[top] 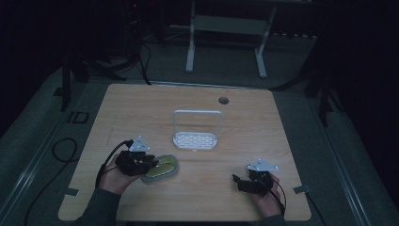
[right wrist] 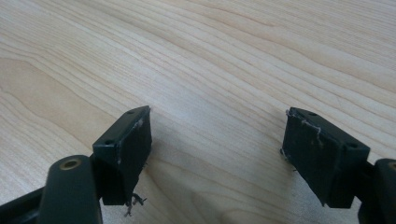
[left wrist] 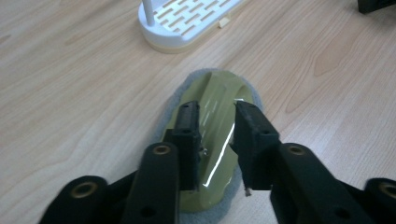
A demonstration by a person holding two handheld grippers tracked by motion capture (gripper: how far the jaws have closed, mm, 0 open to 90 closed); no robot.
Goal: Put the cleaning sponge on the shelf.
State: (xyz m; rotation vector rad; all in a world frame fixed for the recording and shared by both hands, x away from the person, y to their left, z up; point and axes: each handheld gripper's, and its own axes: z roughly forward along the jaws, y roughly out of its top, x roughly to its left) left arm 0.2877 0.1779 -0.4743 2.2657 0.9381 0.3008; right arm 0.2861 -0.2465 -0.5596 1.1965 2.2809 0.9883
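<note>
An olive-green glossy oval object with a grey rim (top: 163,170) lies flat on the wooden table (top: 136,110), left of centre near the front. My left gripper (top: 149,165) hovers at its left end. In the left gripper view the two black jaws (left wrist: 217,112) stand apart over the green object (left wrist: 222,88), with a gap on both sides and no pad pressing on it. My right gripper (top: 237,181) rests at the front right, open, with bare wood between its jaws (right wrist: 217,116).
A white slotted rack (top: 196,140) with a tall hoop handle stands at the table's middle, just beyond the green object; its base shows as the white rack (left wrist: 187,23) in the left gripper view. A round cable hole (top: 223,100) sits near the far edge.
</note>
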